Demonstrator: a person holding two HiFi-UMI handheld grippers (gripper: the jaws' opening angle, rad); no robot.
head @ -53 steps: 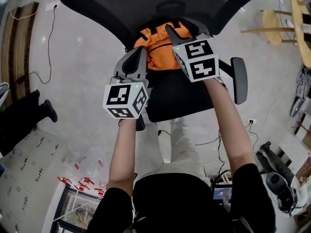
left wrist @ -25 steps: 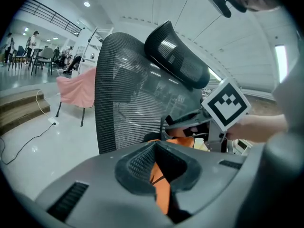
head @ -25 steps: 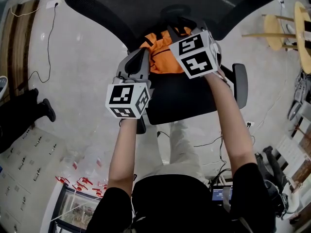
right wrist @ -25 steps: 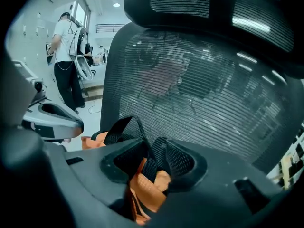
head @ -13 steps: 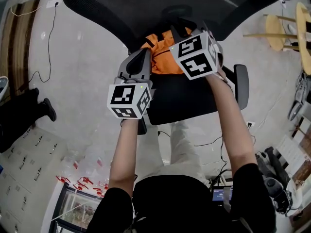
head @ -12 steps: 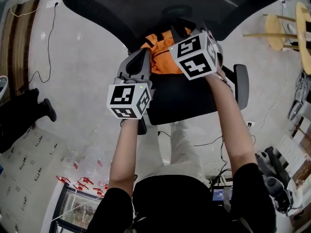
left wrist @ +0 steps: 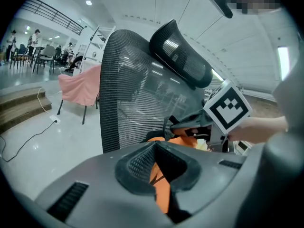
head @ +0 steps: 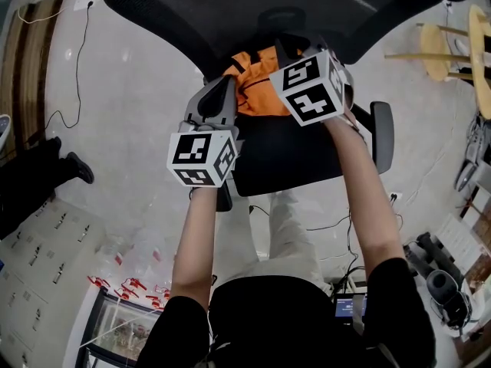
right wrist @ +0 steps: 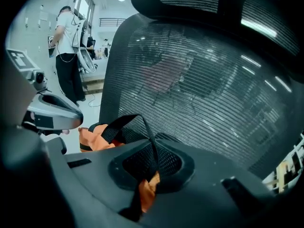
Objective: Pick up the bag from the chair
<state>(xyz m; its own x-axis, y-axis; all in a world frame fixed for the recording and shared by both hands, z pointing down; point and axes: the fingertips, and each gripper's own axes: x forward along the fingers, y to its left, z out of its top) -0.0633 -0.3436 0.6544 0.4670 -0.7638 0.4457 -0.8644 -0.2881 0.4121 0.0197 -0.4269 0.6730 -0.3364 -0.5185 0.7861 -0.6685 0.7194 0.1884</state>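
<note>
An orange bag (head: 253,83) with black straps lies on the seat (head: 284,156) of a black mesh office chair, against its backrest (head: 230,6). My right gripper (head: 285,46) reaches down over the bag's top. Its jaws have just been closing, and in the right gripper view the right gripper (right wrist: 151,152) is shut on the bag's black strap (right wrist: 124,125), with orange fabric (right wrist: 92,137) behind. My left gripper (head: 222,90) rests at the bag's left edge, jaws together. In the left gripper view the bag (left wrist: 183,140) shows past the left gripper (left wrist: 156,151).
The chair's right armrest (head: 380,133) sticks out beside my right forearm. A wooden stool (head: 433,41) stands at the far right, and a cable (head: 77,67) trails on the floor at the left. A person (right wrist: 69,51) stands beyond the chair. A pink-draped chair (left wrist: 78,87) is farther off.
Since the earliest frame the right gripper has moved in over the top of the bag, toward the backrest. Over the last second both hands have kept still.
</note>
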